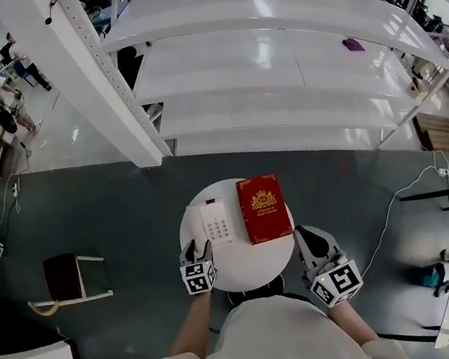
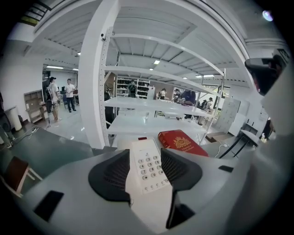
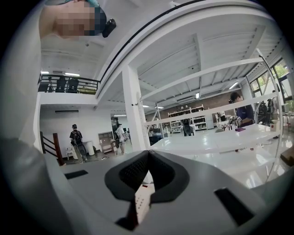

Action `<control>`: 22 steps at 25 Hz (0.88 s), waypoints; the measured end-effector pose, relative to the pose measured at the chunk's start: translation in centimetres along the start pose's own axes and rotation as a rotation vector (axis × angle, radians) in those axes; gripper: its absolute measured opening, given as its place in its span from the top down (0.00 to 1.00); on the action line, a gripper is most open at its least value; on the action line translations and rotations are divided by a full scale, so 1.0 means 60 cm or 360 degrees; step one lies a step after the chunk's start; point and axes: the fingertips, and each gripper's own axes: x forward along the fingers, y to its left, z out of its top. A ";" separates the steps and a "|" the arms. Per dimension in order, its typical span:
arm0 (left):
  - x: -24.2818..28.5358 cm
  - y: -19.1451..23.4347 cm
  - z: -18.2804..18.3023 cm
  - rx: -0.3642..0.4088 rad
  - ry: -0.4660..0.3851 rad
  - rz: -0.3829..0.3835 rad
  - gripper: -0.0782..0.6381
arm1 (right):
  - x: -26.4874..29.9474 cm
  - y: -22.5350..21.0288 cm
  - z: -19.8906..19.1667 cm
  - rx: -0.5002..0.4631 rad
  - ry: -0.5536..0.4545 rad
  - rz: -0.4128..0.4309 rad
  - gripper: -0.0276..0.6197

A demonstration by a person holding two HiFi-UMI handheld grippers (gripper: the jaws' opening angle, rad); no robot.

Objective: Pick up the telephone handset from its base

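Observation:
A white telephone (image 1: pixel 216 222) lies on a small round white table (image 1: pixel 247 268), its keypad on the right and the handset (image 1: pixel 197 226) along its left side. My left gripper (image 1: pixel 194 249) sits at the table's near left edge, just short of the phone. It is open, and in the left gripper view the keypad (image 2: pixel 148 169) shows between the two dark pads of my left gripper (image 2: pixel 144 153), with neither pad touching it. My right gripper (image 1: pixel 301 233) hovers off the table's right edge, and its jaws (image 3: pixel 148 153) meet at the tips, holding nothing. Part of the phone (image 3: pixel 142 201) shows below them.
A red book (image 1: pixel 263 208) with a gold emblem lies right of the phone; it also shows in the left gripper view (image 2: pixel 181 142). Behind the table stand large white shelves (image 1: pixel 278 87) and a white pillar (image 1: pixel 72 63). A small stool (image 1: pixel 70 279) stands on the grey floor to the left.

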 end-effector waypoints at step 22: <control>0.130 0.076 -0.065 -0.0166 0.0381 0.0192 0.50 | -0.002 -0.002 -0.029 0.0063 0.0052 -0.0090 0.95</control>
